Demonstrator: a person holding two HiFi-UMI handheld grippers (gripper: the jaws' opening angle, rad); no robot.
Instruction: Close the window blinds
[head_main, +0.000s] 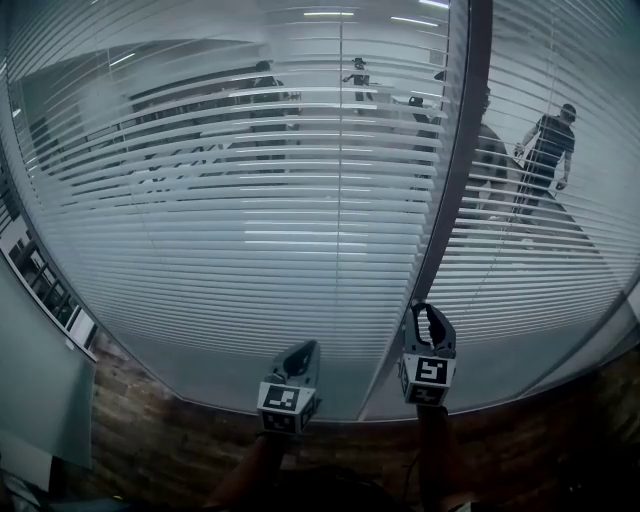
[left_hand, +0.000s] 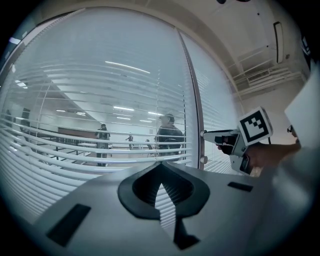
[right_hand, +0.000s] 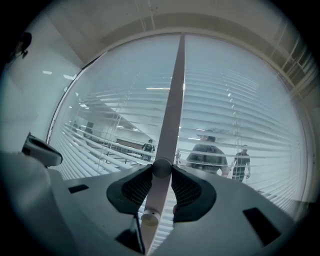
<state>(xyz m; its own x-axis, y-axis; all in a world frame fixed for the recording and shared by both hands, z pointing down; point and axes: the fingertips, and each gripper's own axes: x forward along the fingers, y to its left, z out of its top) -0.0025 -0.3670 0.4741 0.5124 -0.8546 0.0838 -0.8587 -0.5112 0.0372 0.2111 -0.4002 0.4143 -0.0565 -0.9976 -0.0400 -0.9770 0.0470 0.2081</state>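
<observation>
Knob on upright post, centre frame, pinched in right gripper, stem along its jaws; left gripper, just leftward, closed on nothing.

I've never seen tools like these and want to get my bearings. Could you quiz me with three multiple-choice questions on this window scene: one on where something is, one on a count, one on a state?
1. Where do the right tongs sit?
A. On a door handle
B. On a round grey knob on the grey vertical post between the panes
C. On a light switch

2. How many round knobs show on that post in the right gripper view?
A. Two
B. One
C. Five

3. How do the white horizontal blind slats stand?
A. Pulled up out of the way
B. Shut tight, nothing seen through
C. Tilted open

Answers:
1. B: the tongs close on the knob from both sides.
2. A: one sits between the tongs, and a second knob is just below.
3. C: people beyond the glass show between the slats.
</observation>
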